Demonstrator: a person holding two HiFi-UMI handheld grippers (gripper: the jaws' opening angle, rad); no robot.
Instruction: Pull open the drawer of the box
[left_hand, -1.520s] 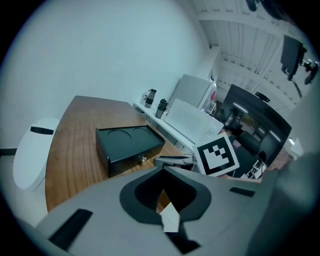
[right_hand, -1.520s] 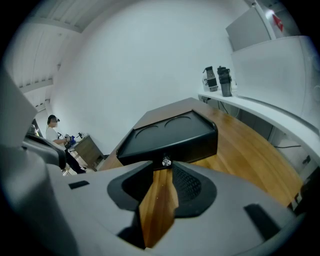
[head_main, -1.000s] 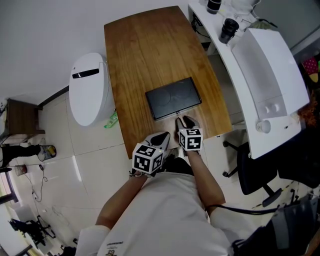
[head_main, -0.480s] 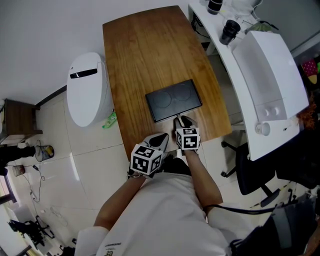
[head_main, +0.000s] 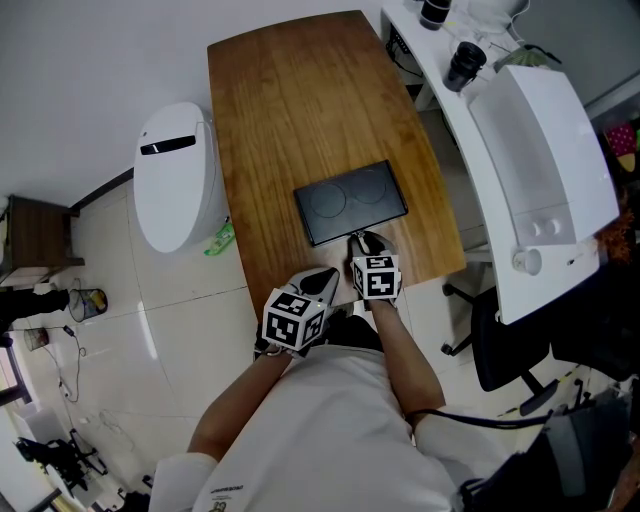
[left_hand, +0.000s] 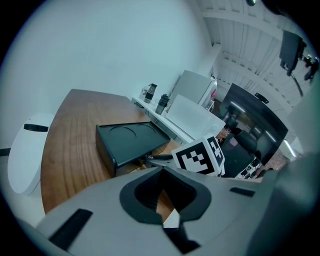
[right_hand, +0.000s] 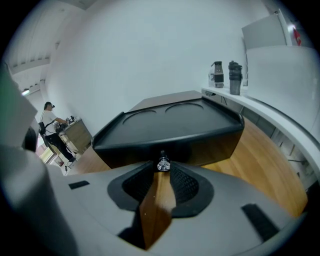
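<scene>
The black box (head_main: 351, 203) sits near the table's (head_main: 290, 100) front edge, bare wood beyond it, its drawer knob (right_hand: 163, 164) pinched by the right gripper (head_main: 361, 241), while the left gripper (head_main: 329, 274) hangs alongside, jaws together and empty.

In the past second the right gripper (head_main: 366, 239) has edged slightly toward the person's left at the front of the black box (head_main: 350, 202). Its jaws have drawn narrower and now pinch the drawer's small knob (right_hand: 163, 164).
</scene>
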